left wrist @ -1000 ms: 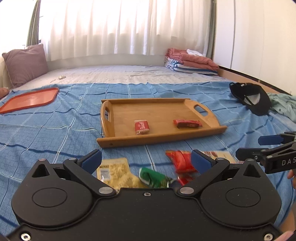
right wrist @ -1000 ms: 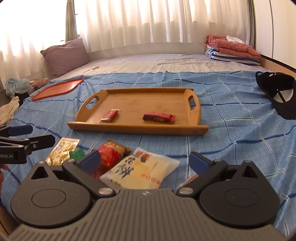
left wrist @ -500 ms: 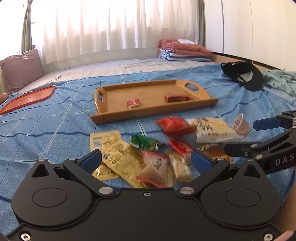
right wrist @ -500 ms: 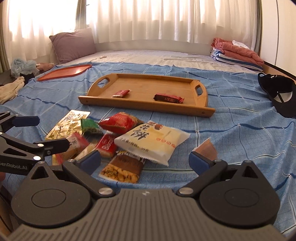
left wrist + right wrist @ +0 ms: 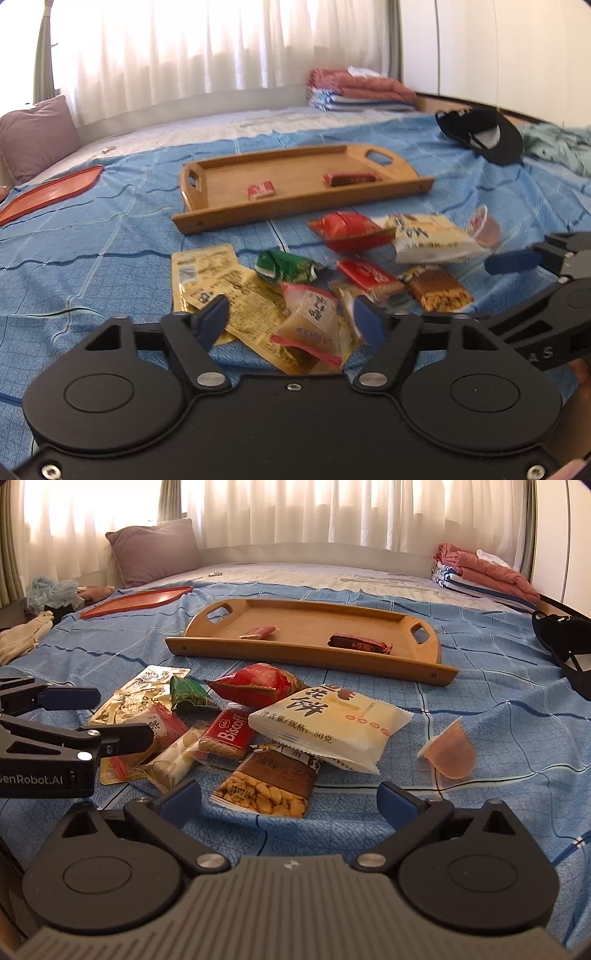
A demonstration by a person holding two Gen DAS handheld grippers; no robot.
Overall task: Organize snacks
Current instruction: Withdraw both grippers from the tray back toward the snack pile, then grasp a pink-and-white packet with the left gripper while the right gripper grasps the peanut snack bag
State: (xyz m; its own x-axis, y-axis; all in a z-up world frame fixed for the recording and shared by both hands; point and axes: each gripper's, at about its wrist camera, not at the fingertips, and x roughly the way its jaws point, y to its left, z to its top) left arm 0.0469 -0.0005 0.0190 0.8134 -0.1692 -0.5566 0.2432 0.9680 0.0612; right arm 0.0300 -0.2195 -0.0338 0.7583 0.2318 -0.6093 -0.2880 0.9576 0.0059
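Snacks lie in a loose heap on the blue bedspread, right in front of both grippers. Nearest the left gripper is a clear packet with a red strip; the fingers are closing around it, yet the pads do not seem to press on it, so nothing is gripped. The right gripper hangs released, its fingers wide apart over a peanut packet, with a tipped jelly cup off to one side. Behind these sit a red biscuit pack, a white cracker bag, a green packet and a puffy red bag. Farther back the wooden tray holds only two small bars. The step in hand looks like the pick-up of the next snack; next, I judge, comes a firm pinch, a lift and a carry to the tray.
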